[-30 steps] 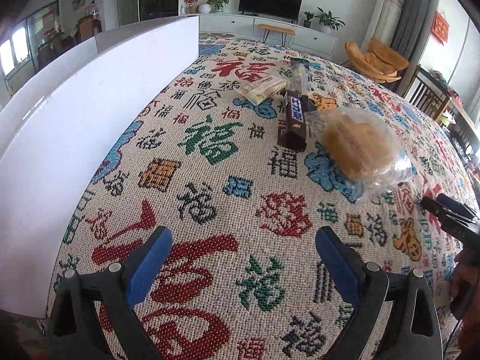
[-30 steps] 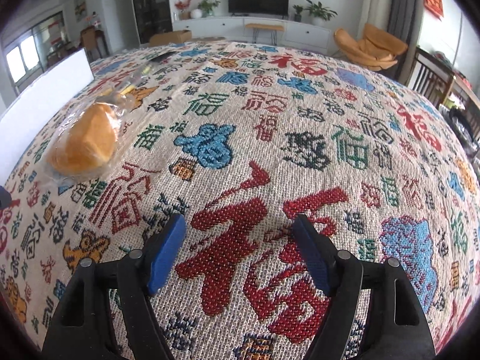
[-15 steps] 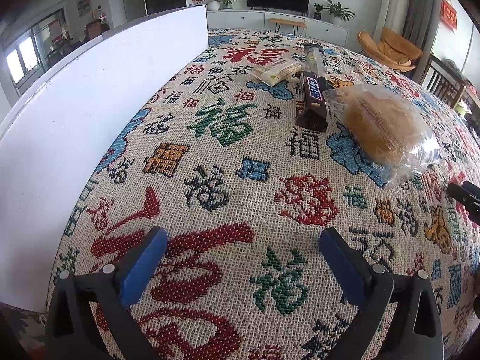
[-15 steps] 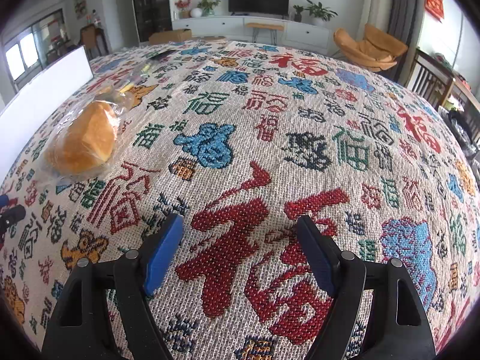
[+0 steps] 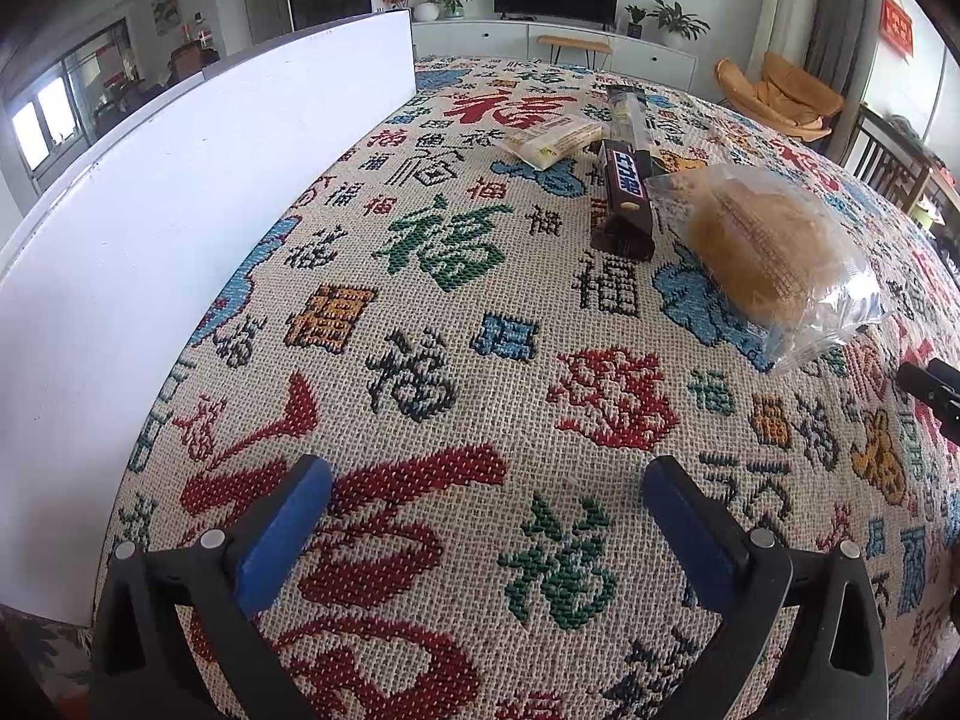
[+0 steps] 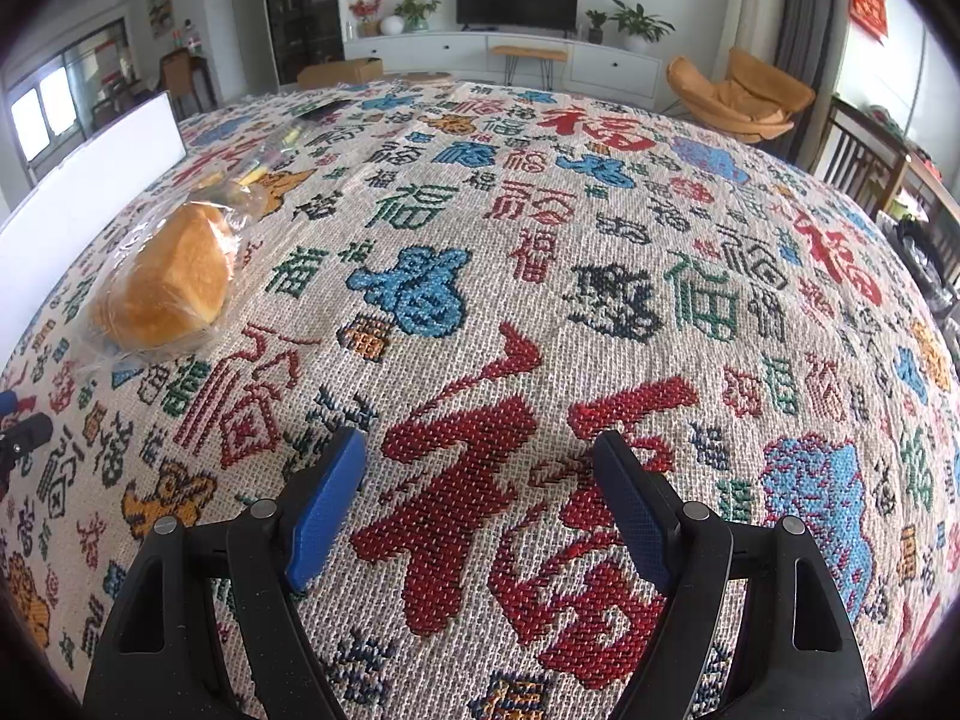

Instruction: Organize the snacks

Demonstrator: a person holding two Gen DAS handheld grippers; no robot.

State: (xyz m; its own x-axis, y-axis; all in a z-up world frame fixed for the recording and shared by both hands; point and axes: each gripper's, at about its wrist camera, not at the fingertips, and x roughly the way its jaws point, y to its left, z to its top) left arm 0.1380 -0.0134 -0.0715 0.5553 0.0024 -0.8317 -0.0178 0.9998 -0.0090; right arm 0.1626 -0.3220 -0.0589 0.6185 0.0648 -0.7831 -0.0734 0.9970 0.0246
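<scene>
L claw (image 5: 489,513) wide apart, empty | R claw (image 6: 480,495) spread, empty | bagged bun (image 5: 774,249) ahead-right of L, nearer L | long axis slants away-left

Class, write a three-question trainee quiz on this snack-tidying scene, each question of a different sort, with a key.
1. True or false: the left claw is closed on a snack.
2. Multiple choice: which item lies directly beside the bagged bun, on the side toward the white board? A) a banana B) the dark chocolate bar C) a cup
3. Fill in: the snacks lie on a patterned ____.

Key
1. False: both the left claw and the right claw stand open over the tablecloth, with nothing between their blue pads.
2. B
3. tablecloth
</scene>
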